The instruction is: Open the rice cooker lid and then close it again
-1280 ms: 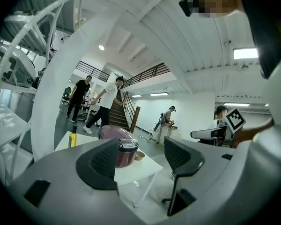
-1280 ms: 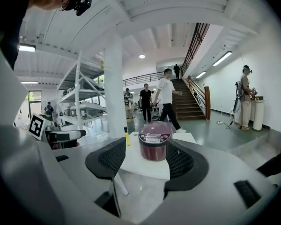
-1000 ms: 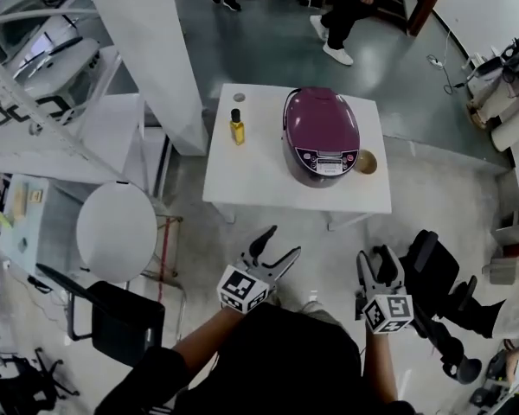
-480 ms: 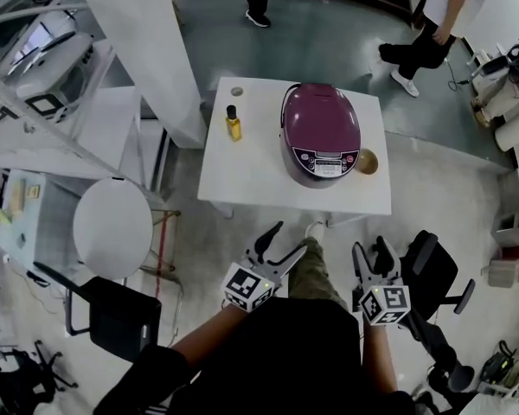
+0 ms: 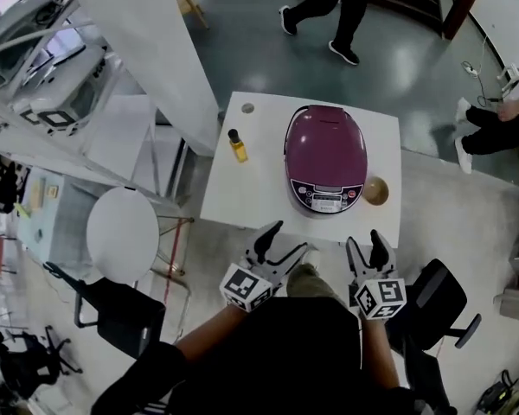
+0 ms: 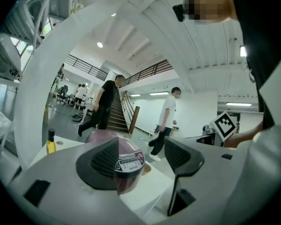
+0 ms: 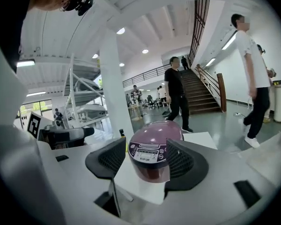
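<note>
Grey polished floor surrounds a small white bench [image 5: 251, 188], with people walking beyond it. On the bench, from the left, stand a small oil bottle [image 5: 237, 146], the purple rice cooker [image 5: 326, 156] right of centre, and a little tan bowl [image 5: 375, 190] just beside the cooker. My left gripper [image 5: 285, 240] hangs short of the bench's near edge, jaws wide apart and holding nothing. My right gripper [image 5: 365, 242] hovers alongside it, equally spread and empty. I judge this to be the approach: the cooker's glossy domed lid sits shut, with the control panel facing me. Next I'd need to reach forward and find the lid's release, probably near that panel.
</note>
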Demonstrator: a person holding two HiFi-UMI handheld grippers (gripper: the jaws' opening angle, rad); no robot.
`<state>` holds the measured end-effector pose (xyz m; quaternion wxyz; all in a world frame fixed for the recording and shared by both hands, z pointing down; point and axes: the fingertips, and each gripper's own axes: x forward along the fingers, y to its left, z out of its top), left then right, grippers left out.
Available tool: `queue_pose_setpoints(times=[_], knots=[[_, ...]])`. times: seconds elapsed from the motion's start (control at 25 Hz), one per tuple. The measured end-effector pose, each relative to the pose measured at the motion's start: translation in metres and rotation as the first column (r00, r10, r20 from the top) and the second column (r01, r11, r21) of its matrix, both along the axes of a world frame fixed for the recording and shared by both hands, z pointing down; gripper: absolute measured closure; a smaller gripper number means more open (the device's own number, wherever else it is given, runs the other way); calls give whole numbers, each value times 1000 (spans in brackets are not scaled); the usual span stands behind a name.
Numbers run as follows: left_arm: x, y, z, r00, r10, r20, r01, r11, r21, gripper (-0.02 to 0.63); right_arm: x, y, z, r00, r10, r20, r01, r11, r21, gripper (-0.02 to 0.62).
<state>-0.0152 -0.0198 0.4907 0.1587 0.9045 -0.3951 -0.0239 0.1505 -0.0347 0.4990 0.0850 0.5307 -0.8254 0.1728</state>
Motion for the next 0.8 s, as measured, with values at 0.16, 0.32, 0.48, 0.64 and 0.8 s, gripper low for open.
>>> queue_pose_setpoints(times=[0.16, 0.32, 0.48, 0.64, 0.8], knots=[[8, -38, 1, 999, -39, 29, 40, 999, -29, 325, 6, -26, 12, 998, -38, 42, 40, 998, -45, 360], [10, -64, 5, 994, -104, 45, 106, 993, -50, 325, 15, -49, 24, 995, -84, 49, 87, 993, -74, 360], [9, -76, 11, 985, -161, 66, 164, 985, -57, 325, 22, -67, 26, 992, -114, 58, 118, 990, -74, 360], [8, -88, 17, 976, -204, 77, 209, 975, -77, 325, 15, -82, 33, 982, -175, 66, 180, 980, -84, 360], [0, -99, 11, 968, -235, 90, 239, 970, -38, 325, 3, -94, 45, 975, -208, 83, 216, 970, -114, 360]])
